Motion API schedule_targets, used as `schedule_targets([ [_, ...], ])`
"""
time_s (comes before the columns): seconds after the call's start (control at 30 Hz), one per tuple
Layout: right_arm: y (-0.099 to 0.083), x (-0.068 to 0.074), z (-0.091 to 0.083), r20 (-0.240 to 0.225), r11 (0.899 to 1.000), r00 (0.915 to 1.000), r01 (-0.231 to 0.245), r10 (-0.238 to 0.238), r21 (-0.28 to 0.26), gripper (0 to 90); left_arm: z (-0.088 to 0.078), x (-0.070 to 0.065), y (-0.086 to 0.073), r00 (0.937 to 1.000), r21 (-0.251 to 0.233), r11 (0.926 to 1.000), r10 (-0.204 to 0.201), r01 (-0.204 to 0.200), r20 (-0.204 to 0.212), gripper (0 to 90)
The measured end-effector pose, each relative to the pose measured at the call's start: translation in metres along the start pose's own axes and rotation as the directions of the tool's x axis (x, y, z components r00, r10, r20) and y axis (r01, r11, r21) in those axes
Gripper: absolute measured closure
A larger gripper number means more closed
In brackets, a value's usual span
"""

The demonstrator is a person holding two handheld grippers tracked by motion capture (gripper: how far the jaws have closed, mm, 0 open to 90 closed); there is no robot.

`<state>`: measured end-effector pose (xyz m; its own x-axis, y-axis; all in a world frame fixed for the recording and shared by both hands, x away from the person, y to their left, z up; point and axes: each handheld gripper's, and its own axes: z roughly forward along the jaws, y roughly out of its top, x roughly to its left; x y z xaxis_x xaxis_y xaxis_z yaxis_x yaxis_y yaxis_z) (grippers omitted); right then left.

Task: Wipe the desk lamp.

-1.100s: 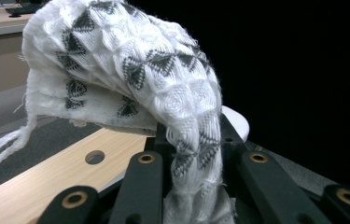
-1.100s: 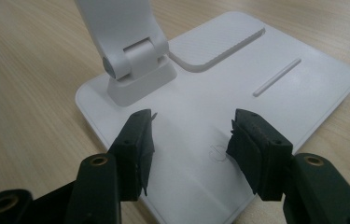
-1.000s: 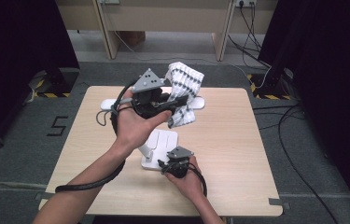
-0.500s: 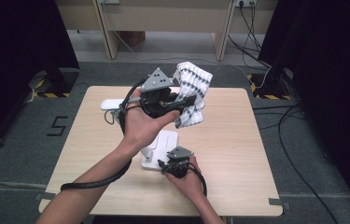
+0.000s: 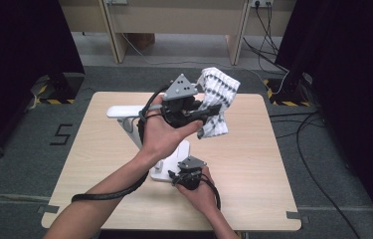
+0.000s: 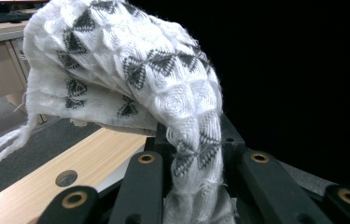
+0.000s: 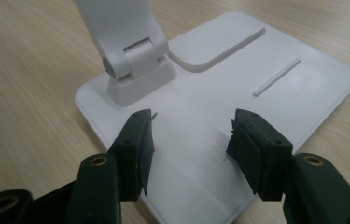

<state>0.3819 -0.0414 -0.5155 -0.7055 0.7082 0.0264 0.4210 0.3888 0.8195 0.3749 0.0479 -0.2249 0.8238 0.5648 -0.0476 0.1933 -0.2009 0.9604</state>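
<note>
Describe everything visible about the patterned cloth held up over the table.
The cloth is a white woven towel with a quilted, diamond-like texture and grey triangle motifs, soft and thick-looking. A small hanging loop of white cord dangles from one corner. It is bunched and draped, not spread, with one gathered end pinched between the shut jaws of the left gripper. In the high view it hangs in the air above the far part of the wooden table, touching nothing else that can be seen.

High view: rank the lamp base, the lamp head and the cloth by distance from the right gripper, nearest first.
From the right gripper:
1. Lamp base, touching its tips, near edge.
2. Cloth, lifted by the left gripper, mid-table.
3. Lamp head, far left.
</note>
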Motion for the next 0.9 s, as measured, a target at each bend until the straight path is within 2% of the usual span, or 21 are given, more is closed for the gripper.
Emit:
schedule_targets([
  [0.33,0.0,0.0,0.0,0.0,1.0,1.0,0.0,0.0,0.0,48.8,0.002,-0.007,-0.005,0.9992,-0.003,0.9994,0.035,-0.035,0.017,75.8],
  [0.7,0.0,0.0,0.0,0.0,1.0,1.0,0.002,-0.002,0.001,48.8,-0.014,-0.02,-0.02,0.9978,-0.022,0.9981,0.058,-0.057,0.031,75.9],
  [0.9,0.0,0.0,0.0,0.0,1.0,1.0,0.001,-0.001,0.0,48.8,-0.019,-0.025,-0.028,0.9981,0.001,0.9986,0.053,-0.053,0.031,76.1],
])
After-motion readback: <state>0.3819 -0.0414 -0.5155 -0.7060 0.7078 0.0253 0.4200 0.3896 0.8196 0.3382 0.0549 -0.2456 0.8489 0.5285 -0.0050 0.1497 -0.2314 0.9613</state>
